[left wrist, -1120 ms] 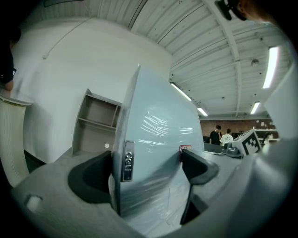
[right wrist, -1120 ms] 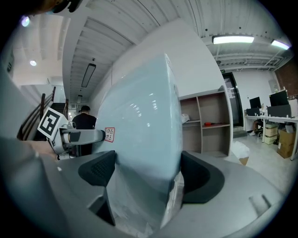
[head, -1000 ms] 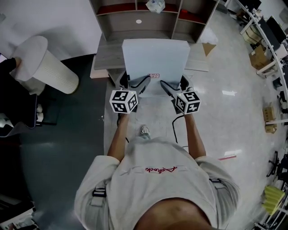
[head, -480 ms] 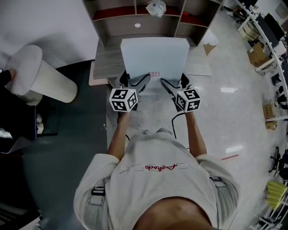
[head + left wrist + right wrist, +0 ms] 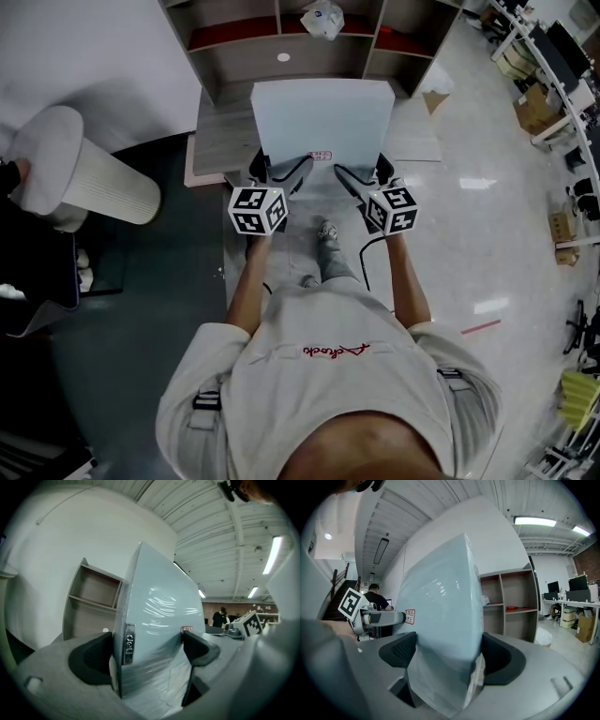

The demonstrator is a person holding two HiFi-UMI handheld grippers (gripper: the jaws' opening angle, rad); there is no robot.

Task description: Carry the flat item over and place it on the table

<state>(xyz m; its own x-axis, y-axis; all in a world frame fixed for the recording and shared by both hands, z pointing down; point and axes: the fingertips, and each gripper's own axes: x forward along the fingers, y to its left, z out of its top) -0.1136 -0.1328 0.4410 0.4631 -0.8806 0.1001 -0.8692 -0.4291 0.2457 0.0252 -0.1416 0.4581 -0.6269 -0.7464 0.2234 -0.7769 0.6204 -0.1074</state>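
Left gripper [image 5: 281,169]: jaws clamped on the near-left edge of the plastic-wrapped flat panel [image 5: 322,108]; a small metal badge [image 5: 129,643] sits by the outer jaw.
Panel: held level between both grippers, above the low wooden table [image 5: 217,131]; probably stiff and fairly heavy; the film looks slippery, so an even grip at both near corners suits it.
Right gripper [image 5: 361,171]: jaws closed on the near-right edge.
Hidden: the panel covers the tabletop beneath; gap to it unclear; red-bordered label [image 5: 321,157] unreadable.

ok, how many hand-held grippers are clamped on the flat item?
2: left hand-held gripper at the near-left edge of the pale blue plastic-wrapped flat box, right hand-held gripper at its near-right edge.
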